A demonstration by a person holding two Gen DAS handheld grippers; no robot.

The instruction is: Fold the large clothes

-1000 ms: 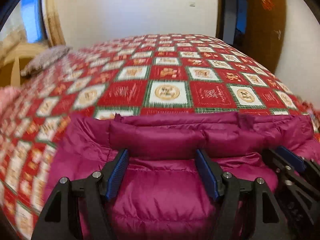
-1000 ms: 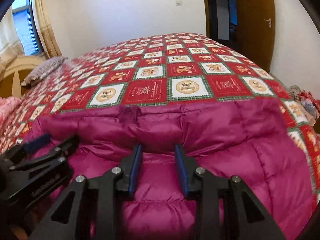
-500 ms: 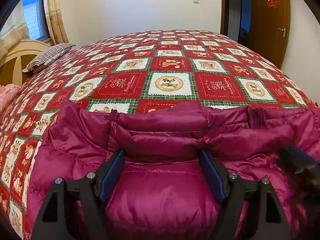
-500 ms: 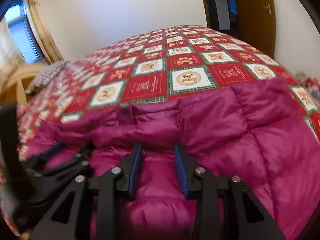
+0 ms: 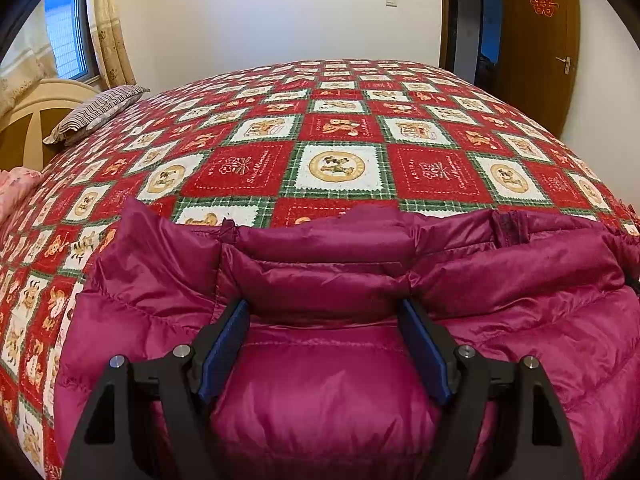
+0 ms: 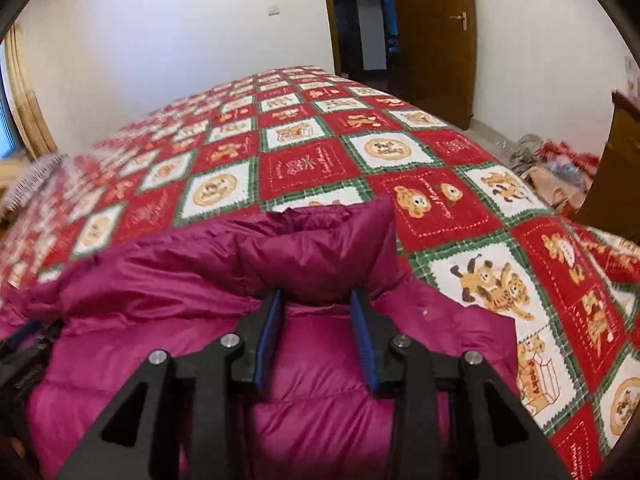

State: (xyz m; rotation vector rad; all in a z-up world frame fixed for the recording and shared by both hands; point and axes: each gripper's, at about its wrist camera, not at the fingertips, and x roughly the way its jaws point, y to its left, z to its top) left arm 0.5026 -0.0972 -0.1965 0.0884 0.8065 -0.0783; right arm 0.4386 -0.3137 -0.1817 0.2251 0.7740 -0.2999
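Note:
A magenta puffer jacket [image 5: 328, 392] lies flat on the bed, its collar edge away from me. My left gripper [image 5: 324, 344] sits low on the jacket just behind the collar. Its jaws stand wide and puffy fabric bulges up between the blue pads [image 5: 224, 344]; I see no pinch. In the right wrist view the jacket [image 6: 168, 280] ends at its far right corner. There my right gripper [image 6: 316, 320] is shut on a raised fold of the jacket. A dark, blurred part of the left gripper [image 6: 24, 348] shows at the left edge.
A red, white and green patchwork quilt [image 5: 336, 128] covers the bed. A striped pillow [image 5: 96, 112] and a cream headboard [image 5: 24, 120] are at the far left. A brown door [image 6: 432, 36] and a heap of clothes [image 6: 556, 168] on the floor are at the right.
The right gripper has moved rightward along the jacket's top edge to its right corner and has left the left wrist view. The left jaws stand slightly wider; the left hand stays put.

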